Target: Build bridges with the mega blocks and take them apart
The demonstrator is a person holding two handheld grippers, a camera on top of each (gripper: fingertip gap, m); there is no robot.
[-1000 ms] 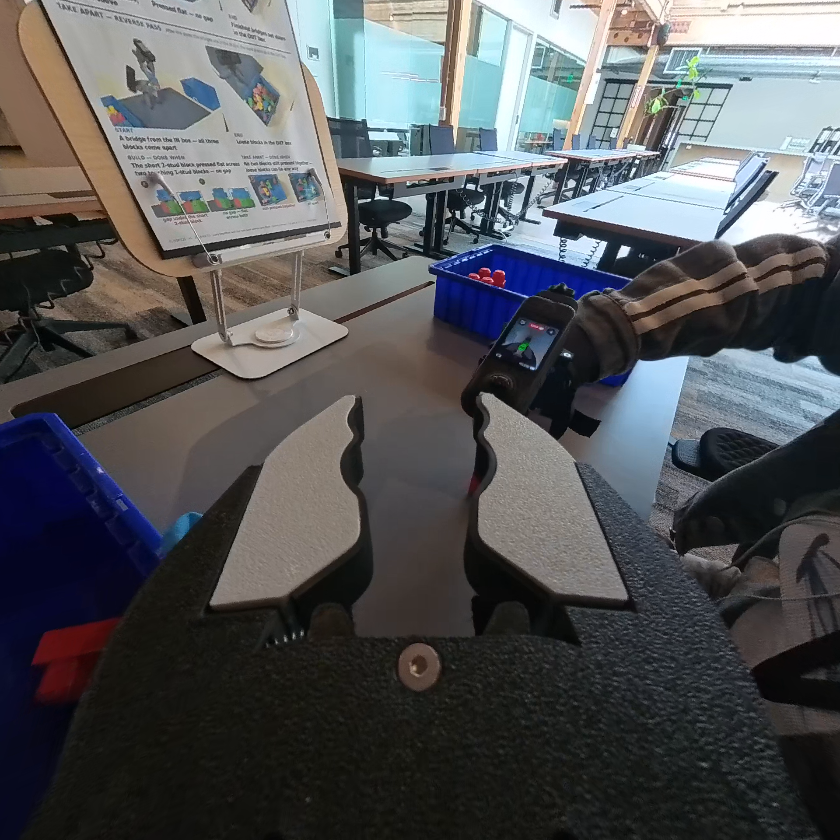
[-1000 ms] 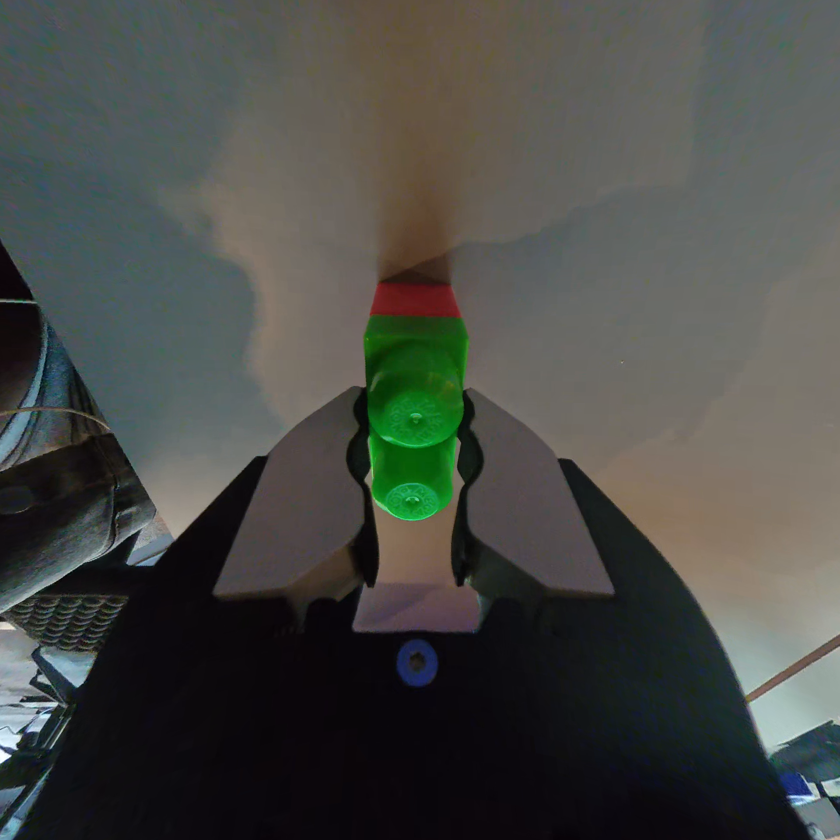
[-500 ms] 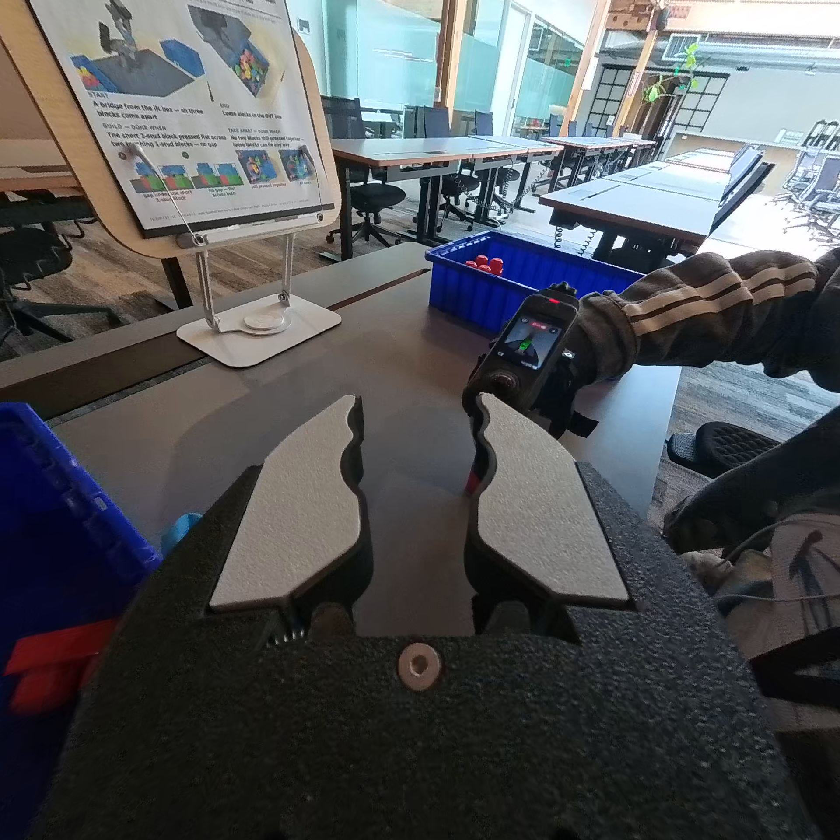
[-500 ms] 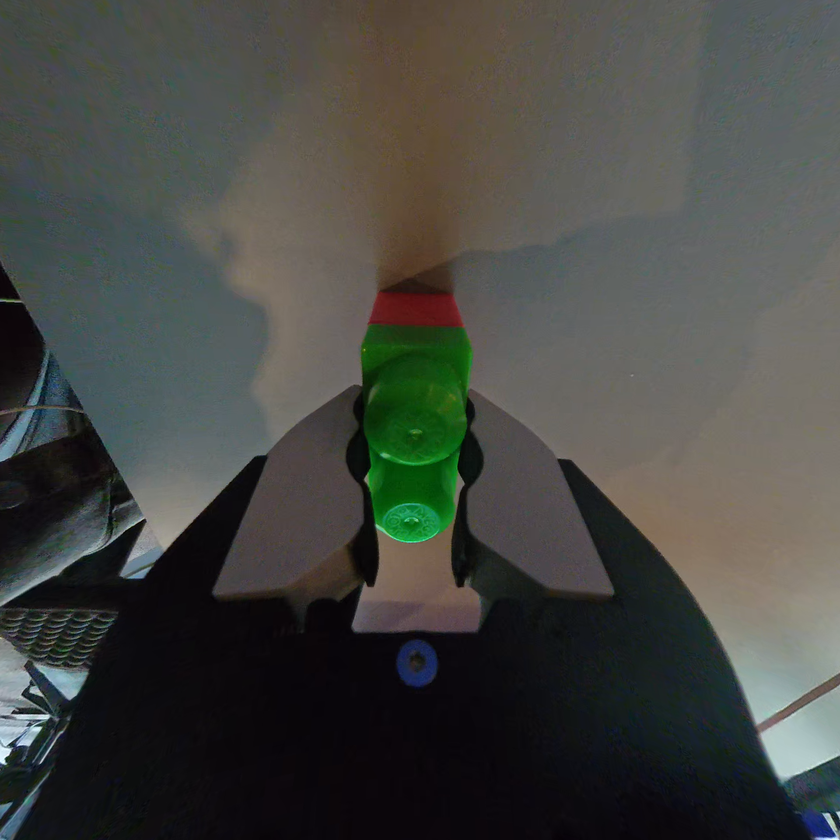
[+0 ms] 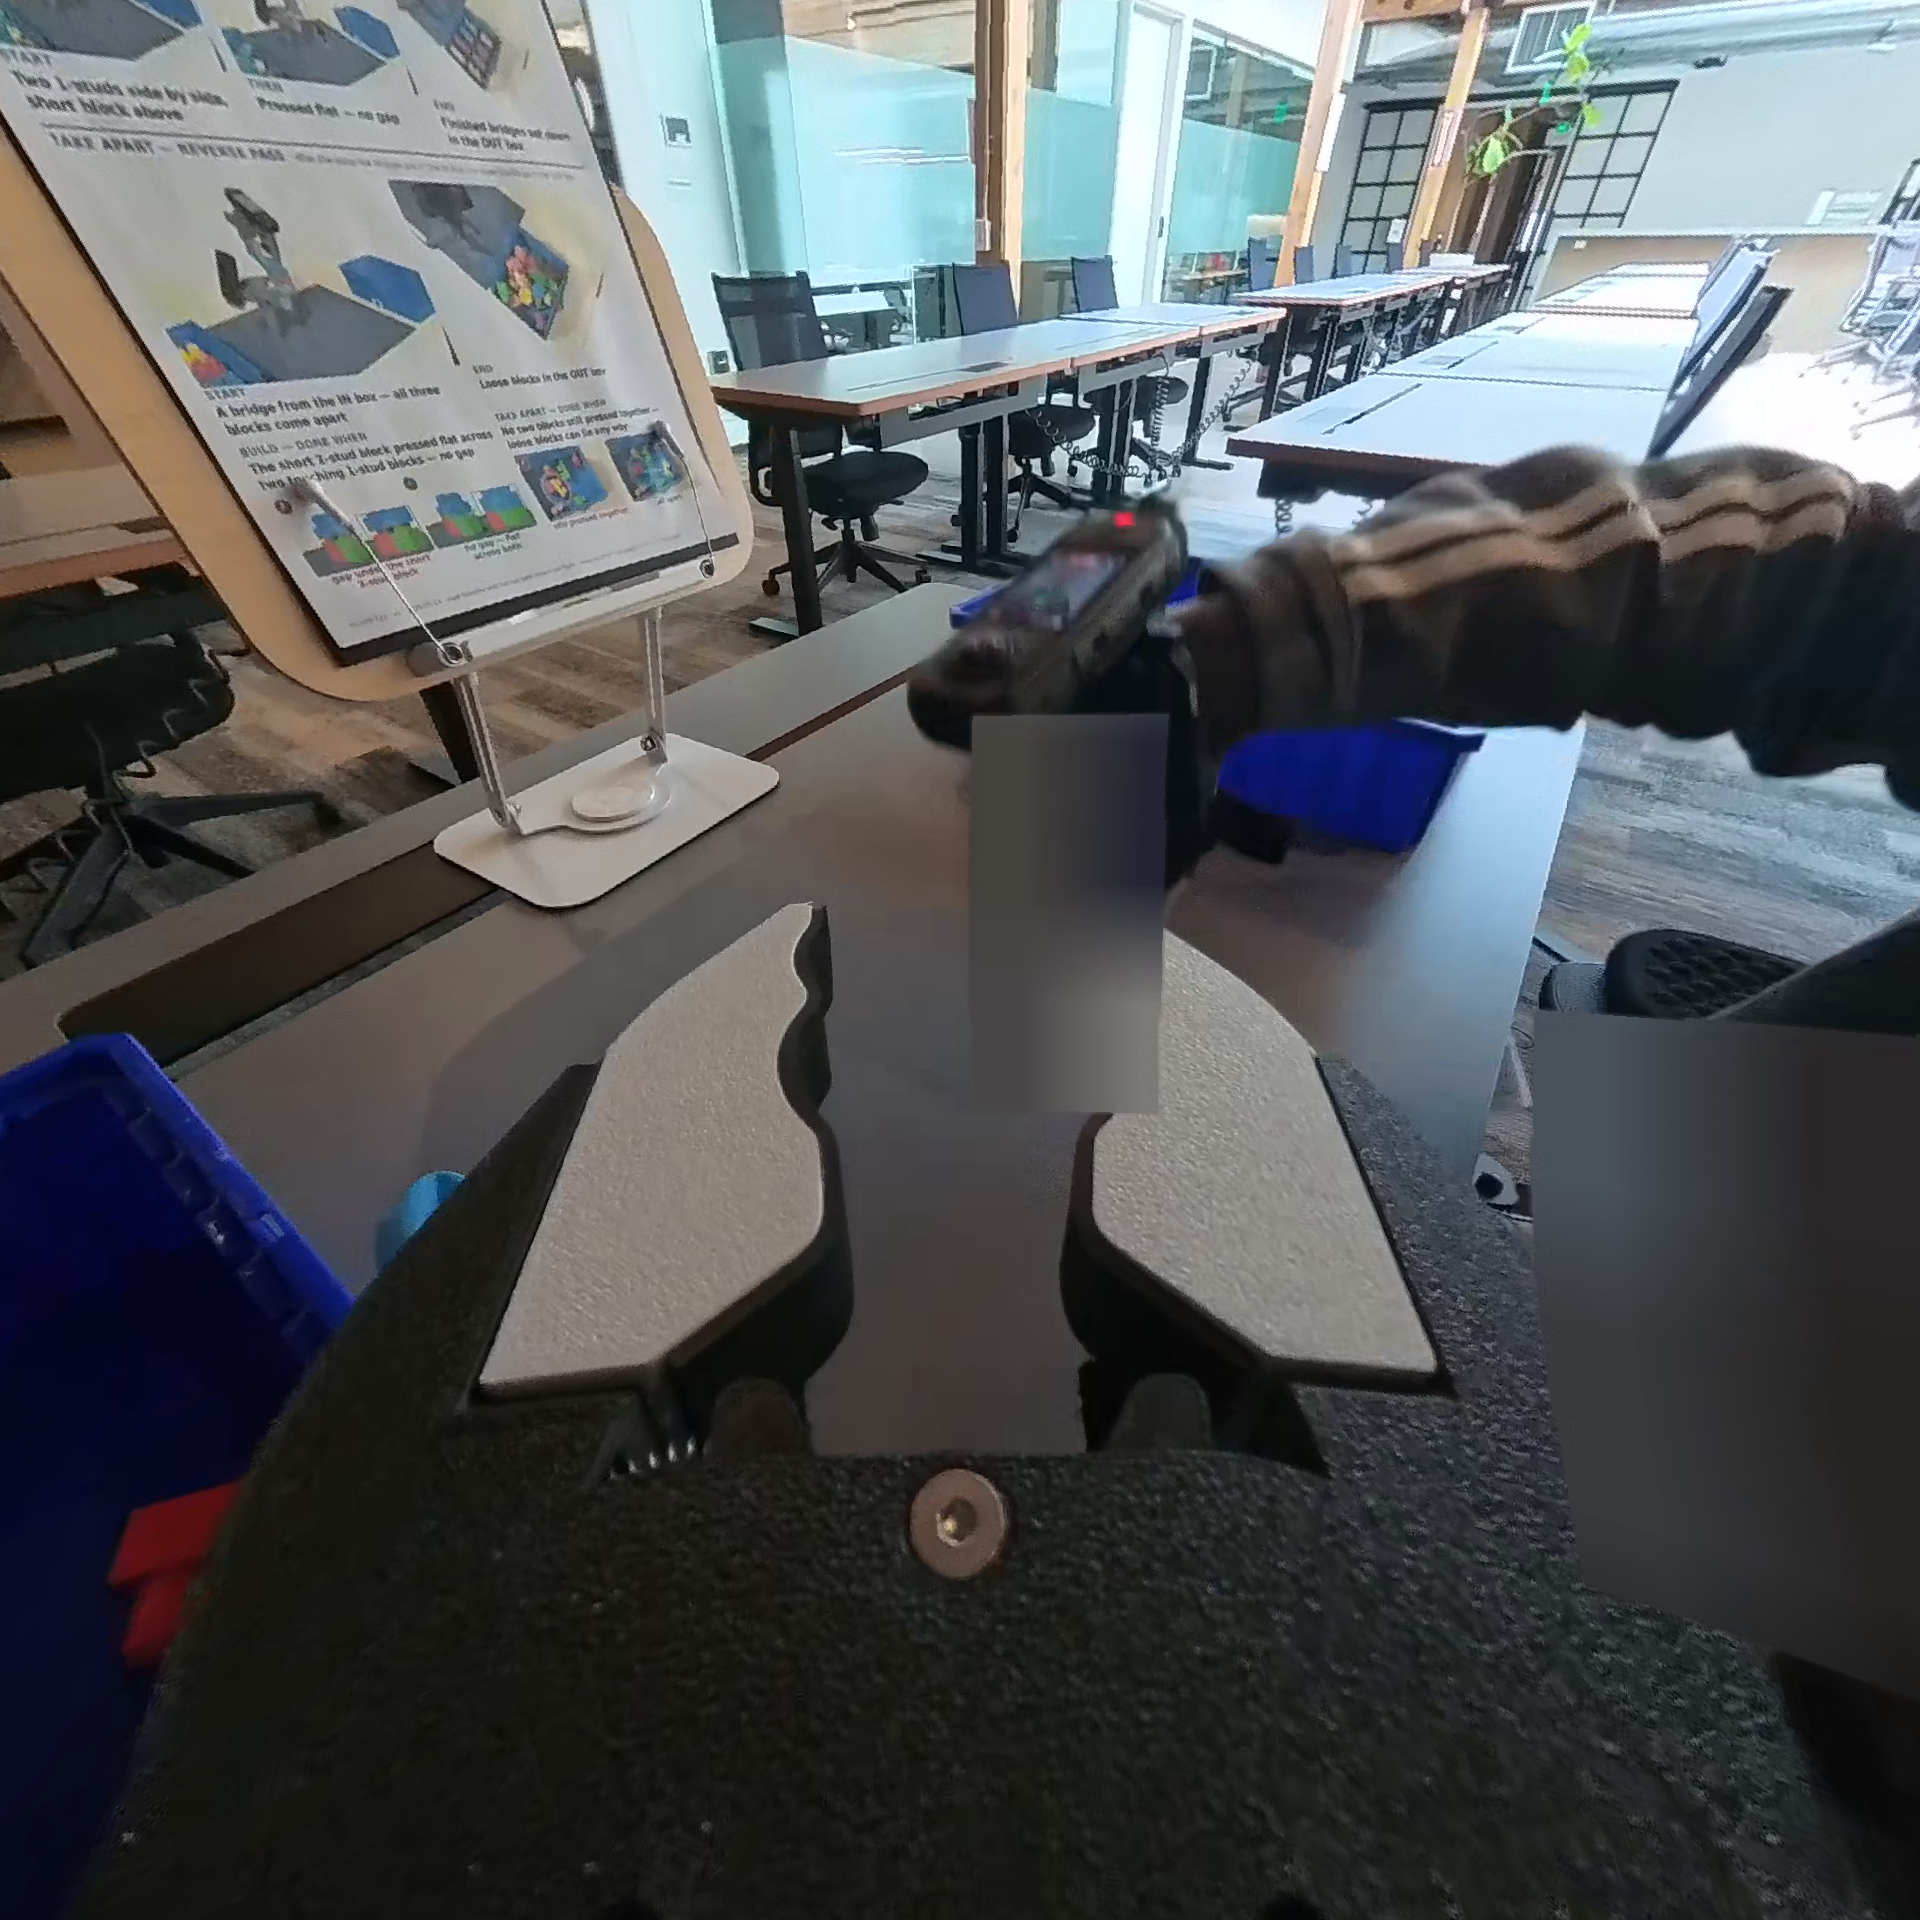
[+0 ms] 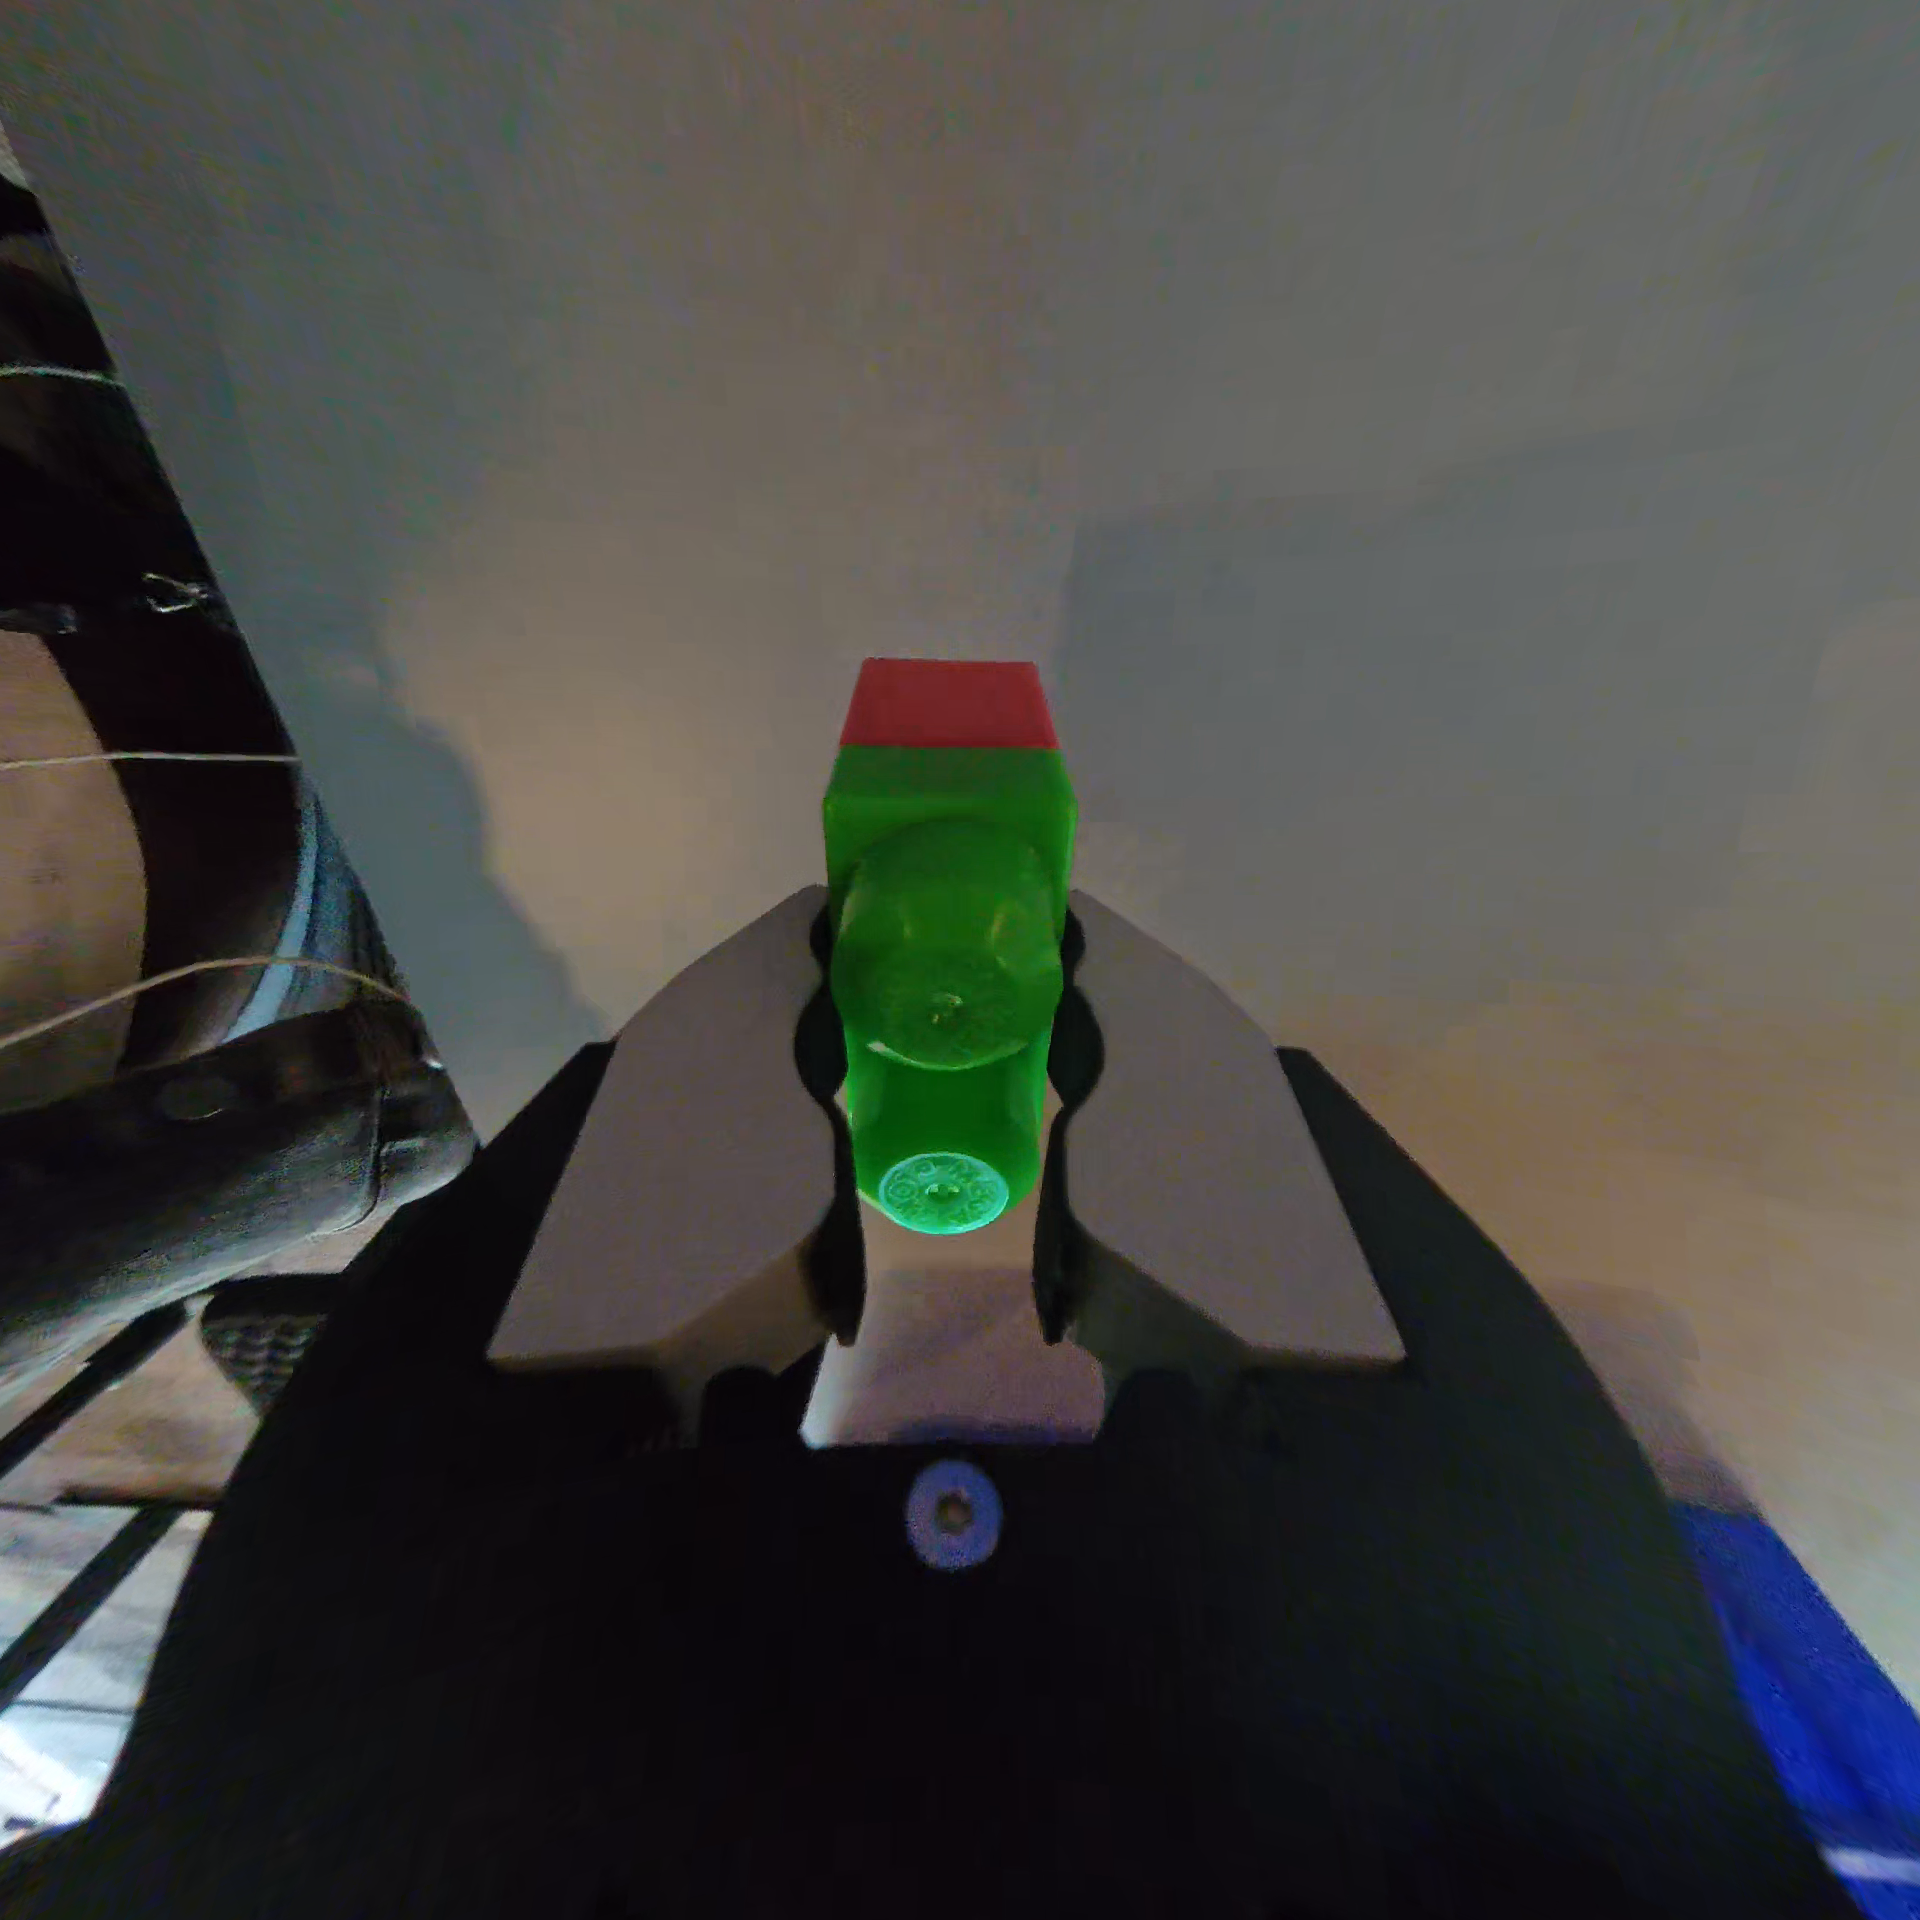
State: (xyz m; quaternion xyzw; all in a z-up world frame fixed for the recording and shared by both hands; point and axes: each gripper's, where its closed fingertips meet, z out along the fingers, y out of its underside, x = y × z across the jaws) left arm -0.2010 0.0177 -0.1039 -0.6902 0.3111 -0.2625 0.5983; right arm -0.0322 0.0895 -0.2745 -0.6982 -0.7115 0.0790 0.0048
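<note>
Over the dark tabletop [image 5: 644, 997], the right claw [image 6: 948, 997] gripped a green two-stud plastic block [image 6: 948, 997] stuck on a red block [image 6: 945, 704], the left claw [image 5: 945, 1029] gaped empty, and separating them seemingly came next.

green block [image 6: 951, 997], red block [image 6: 945, 704], blue bin [image 5: 125, 1299]

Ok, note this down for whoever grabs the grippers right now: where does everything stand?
Left gripper: open, empty, over the dark table.
Right gripper: shut on the green block, which has a red block joined beneath it, raised over the table.
Near blue bin by the left gripper holds a red piece; far blue bin sits behind the right gripper.
Left to do: whether this stack is going together or coming apart isn't clear.
</note>
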